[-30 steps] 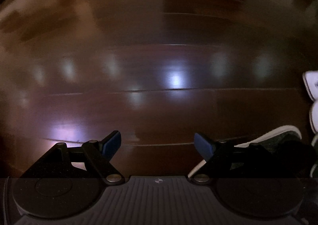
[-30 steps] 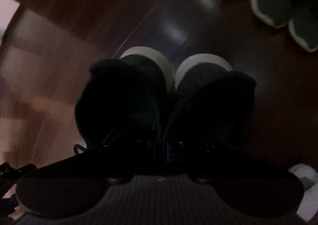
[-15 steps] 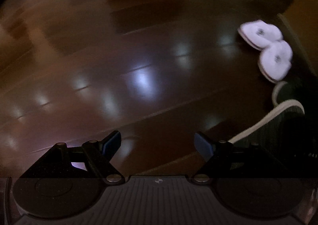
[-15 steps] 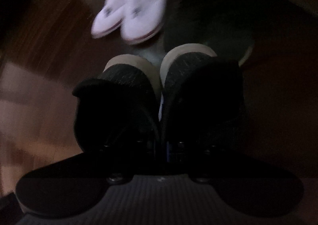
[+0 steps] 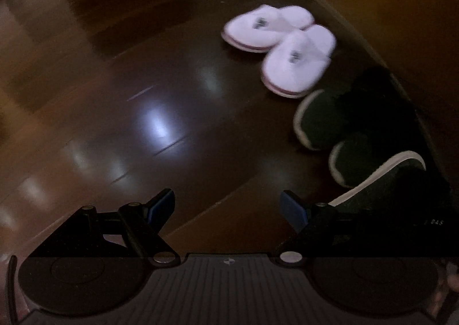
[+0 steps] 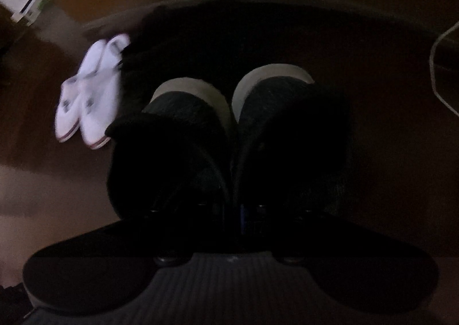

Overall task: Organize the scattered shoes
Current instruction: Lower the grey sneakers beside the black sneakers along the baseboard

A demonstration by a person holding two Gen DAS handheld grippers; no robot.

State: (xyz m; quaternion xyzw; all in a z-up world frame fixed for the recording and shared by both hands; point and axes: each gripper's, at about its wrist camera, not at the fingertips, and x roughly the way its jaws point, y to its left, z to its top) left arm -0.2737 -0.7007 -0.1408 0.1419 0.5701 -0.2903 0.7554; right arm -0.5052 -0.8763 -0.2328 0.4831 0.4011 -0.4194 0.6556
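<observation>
Jaws clenched on dark shoes [image 6: 243,130] w/ right gripper [image 6: 233,210], left gripper [image 5: 228,204] released, empty

Two white slippers [image 5: 279,46]; two dark slippers [image 5: 332,135]; seemingly two black sneakers [image 6: 229,135] — dim.

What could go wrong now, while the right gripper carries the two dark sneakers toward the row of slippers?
1. The right gripper seems to pinch both dark sneakers together; one could slip out.
2. The dark slippers and white slippers lie close by along the wall; setting the pair down could knock them.
3. The view is dim and blurred, so placement may be off.
</observation>
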